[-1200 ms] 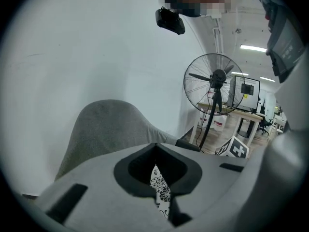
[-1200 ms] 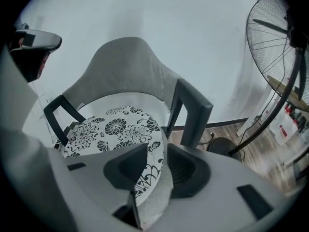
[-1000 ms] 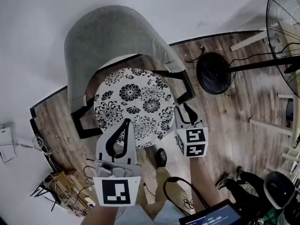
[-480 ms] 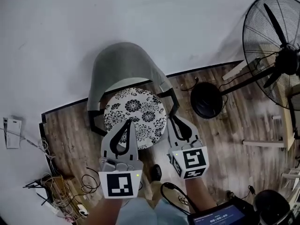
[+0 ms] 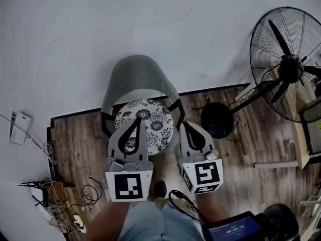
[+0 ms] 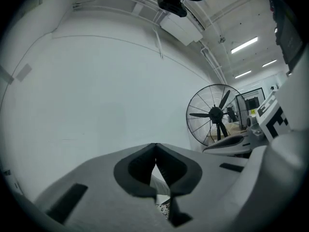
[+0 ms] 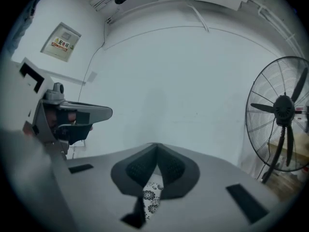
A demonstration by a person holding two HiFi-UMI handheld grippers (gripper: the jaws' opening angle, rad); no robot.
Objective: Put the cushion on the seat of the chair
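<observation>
The round cushion [image 5: 145,124], white with black flowers, lies flat on the seat of the grey shell chair [image 5: 138,77] by the wall. Both grippers hang high above it and hold nothing. My left gripper [image 5: 136,120] is shut, its tips meeting over the cushion's left half in the head view. My right gripper [image 5: 184,125] is shut too, over the seat's right edge. A strip of the cushion [image 7: 152,195] shows below the closed jaws in the right gripper view. A sliver of the same pattern [image 6: 163,208] shows in the left gripper view.
A large pedestal fan [image 5: 288,64] stands to the right, its round black base [image 5: 218,119] on the wood floor close to the chair. Loose cables and a power strip [image 5: 55,197] lie at the lower left. A white wall runs behind the chair. A screen [image 5: 233,230] sits by my legs.
Both grippers have risen away from the cushion, which stays on the seat and now looks much smaller. The right jaws have come together.
</observation>
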